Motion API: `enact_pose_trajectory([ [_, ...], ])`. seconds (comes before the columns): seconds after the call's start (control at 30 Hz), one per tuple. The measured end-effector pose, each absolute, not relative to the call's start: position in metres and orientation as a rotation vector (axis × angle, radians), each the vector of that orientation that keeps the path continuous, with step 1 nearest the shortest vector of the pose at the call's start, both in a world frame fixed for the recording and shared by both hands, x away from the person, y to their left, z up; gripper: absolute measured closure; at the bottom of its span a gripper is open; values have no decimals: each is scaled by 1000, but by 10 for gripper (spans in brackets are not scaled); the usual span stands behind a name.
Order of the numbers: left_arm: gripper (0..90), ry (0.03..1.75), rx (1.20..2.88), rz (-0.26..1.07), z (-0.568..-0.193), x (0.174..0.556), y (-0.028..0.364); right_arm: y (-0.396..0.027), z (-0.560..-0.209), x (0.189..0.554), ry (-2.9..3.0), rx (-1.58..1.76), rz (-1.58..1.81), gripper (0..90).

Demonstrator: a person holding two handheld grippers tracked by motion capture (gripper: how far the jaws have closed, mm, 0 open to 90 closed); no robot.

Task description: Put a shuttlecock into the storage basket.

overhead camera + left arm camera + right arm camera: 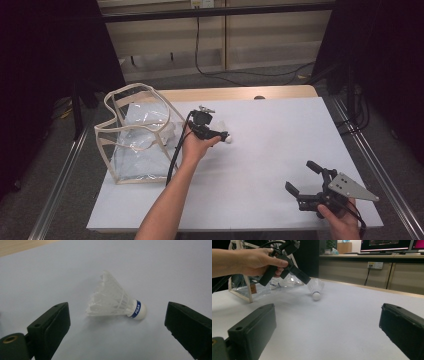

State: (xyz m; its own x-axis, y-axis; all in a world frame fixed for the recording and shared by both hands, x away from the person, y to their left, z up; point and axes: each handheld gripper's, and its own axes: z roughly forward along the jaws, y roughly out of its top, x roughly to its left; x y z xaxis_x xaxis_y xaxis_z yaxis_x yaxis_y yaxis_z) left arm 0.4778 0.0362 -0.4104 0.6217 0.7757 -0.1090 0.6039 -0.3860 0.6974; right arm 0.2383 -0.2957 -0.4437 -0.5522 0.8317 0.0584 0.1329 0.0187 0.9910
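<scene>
Item 1: white feathered shuttlecock with blue-banded cork (117, 304), lying on the white counter (270, 150) beside the clear plastic tote bag (135, 135). Left claw (221, 135) wide around it, not yet gripped. Right claw (306, 181) wide, idle.

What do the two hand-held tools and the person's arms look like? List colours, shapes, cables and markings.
Left tool: black, pistol-like grip, a black cable trailing along the forearm, small metal fitting on top. Its jaws are blocky black pads with small round holes; a brass-coloured ring sits near one base. Right tool: black, with a grey three-cornered plate bearing dark screw dots. Both forearms are bare, no sleeves.
</scene>
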Motion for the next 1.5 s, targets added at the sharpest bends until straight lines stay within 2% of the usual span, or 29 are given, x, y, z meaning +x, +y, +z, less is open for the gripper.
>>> enact_pose_trajectory([
  [0.17, 82, 1053, 2133, 322, -414, 483, 35, -296, -444, 239, 1734, 988, 1580, 7],
  [0.63, 133, 1019, 2123, 260, -426, 491, 31, -296, -444, 239, 1736, 989, 1581, 7],
  [1.07, 260, 951, 2197, 171, -422, 477, 27, -296, -444, 238, 1739, 989, 1578, 7],
  [1.33, 382, 908, 2174, 81, -421, 468, 20, -295, -445, 238, 1741, 984, 1577, 7],
  [1.4, 440, 893, 2181, 56, -422, 468, 17, -295, -445, 238, 1741, 984, 1576, 7],
  [1.5, 468, 901, 2171, 50, -425, 468, 14, -295, -445, 239, 1741, 985, 1577, 7],
])
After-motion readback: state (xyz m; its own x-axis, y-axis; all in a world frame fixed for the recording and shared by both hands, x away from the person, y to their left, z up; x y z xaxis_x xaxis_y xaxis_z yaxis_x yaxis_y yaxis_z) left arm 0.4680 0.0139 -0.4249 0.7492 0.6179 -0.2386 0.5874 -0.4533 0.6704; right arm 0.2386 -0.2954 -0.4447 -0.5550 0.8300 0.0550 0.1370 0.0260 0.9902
